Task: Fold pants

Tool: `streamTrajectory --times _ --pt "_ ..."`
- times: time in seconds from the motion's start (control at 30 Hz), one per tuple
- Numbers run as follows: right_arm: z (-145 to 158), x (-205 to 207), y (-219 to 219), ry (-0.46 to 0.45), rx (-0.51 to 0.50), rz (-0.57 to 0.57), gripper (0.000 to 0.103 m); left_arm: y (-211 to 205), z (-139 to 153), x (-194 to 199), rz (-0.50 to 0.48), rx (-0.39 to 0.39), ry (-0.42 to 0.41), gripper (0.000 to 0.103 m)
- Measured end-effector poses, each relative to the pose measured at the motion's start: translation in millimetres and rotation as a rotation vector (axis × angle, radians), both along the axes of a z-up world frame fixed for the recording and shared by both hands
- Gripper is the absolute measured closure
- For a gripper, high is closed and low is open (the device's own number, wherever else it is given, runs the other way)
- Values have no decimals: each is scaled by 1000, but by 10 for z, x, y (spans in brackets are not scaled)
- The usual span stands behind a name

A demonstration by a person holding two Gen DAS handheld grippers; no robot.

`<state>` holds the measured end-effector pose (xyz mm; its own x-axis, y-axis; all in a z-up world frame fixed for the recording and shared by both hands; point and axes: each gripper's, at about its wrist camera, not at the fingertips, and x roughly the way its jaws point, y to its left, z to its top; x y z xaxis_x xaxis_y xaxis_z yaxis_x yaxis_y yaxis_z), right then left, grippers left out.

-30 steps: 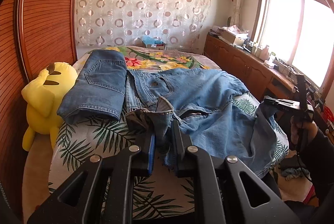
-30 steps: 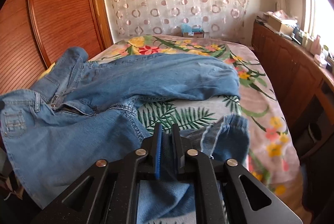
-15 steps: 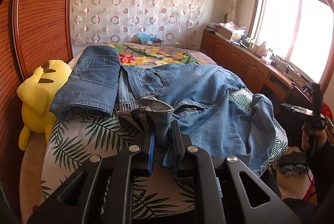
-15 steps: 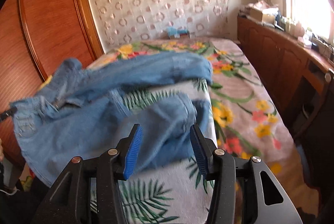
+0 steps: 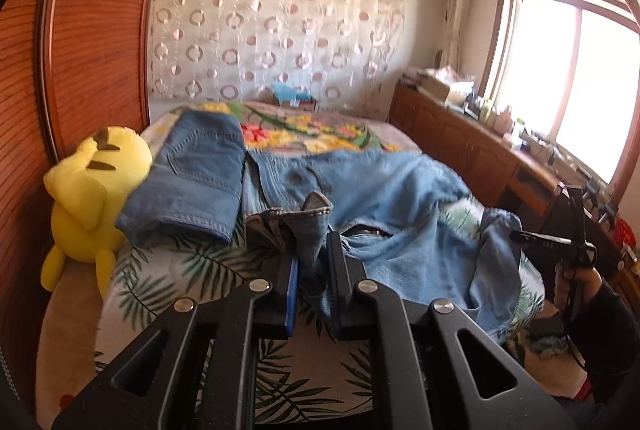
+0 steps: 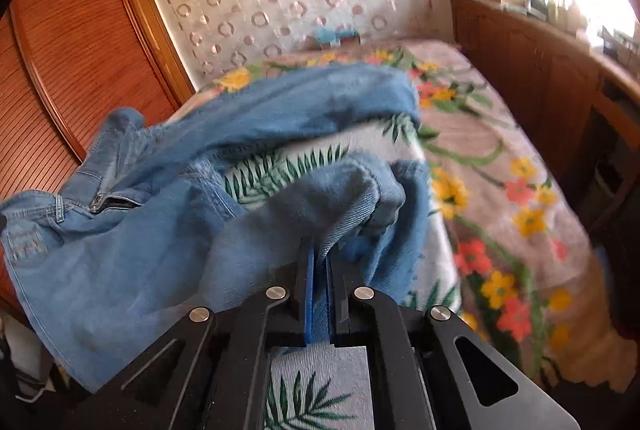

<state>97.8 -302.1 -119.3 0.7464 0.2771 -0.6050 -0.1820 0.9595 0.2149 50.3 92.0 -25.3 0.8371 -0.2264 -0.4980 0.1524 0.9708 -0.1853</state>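
Note:
Light blue jeans [image 5: 400, 213] lie spread and rumpled across the bed. My left gripper [image 5: 312, 266] is shut on the waistband edge [image 5: 312, 213] near the open zipper, lifting it slightly. In the right wrist view the same jeans [image 6: 132, 246] drape over the near bed edge. My right gripper [image 6: 318, 262] is shut on a bunched leg end [image 6: 360, 189]. The other leg [image 6: 320, 101] lies across the bed behind it. The right gripper also shows in the left wrist view [image 5: 560, 242], beside the bed.
A folded darker pair of jeans [image 5: 192, 177] lies at the bed's left, next to a yellow plush toy [image 5: 88, 197]. The floral bedspread [image 6: 500, 189] covers the bed. A wooden wardrobe [image 5: 80, 49] stands left; a wooden counter [image 5: 480, 145] runs under the window at right.
My right gripper opened half a second ago, letting the leg go, and has now shut on the bunched leg end. My left gripper kept its hold on the waistband.

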Motion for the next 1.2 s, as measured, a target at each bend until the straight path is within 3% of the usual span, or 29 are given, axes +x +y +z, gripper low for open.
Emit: streamTrajectory --times 0.13,0.23,0.43,0.53,0.6,0.67,0.83,1.07,1.2 --pt "227 -220 -12 -66 -48 -15 101 92 169 -99 15 -21 -44 90" --pt "179 -384 -6 -85 -71 -28 102 168 203 -112 29 -35 -54 90" --pt "77 -337 -8 -34 -84 -31 101 172 20 7 37 -2 1 90" --pt "78 -221 -68 -36 -90 -65 90 62 -137 89 26 36 39 90" --pt "180 -188 -108 -62 -92 -79 75 12 -223 142 17 48 56 90" --pt "262 -85 -118 -93 -102 -101 68 -21 -266 192 11 48 67 90" --pt "199 477 71 -84 -107 -6 66 -151 -357 398 -18 90 95 90" --pt "-256 1633 351 58 -298 58 66 -236 -426 633 -45 127 110 90" --pt "-387 2066 324 105 -343 49 66 -223 -441 657 -54 123 109 90"
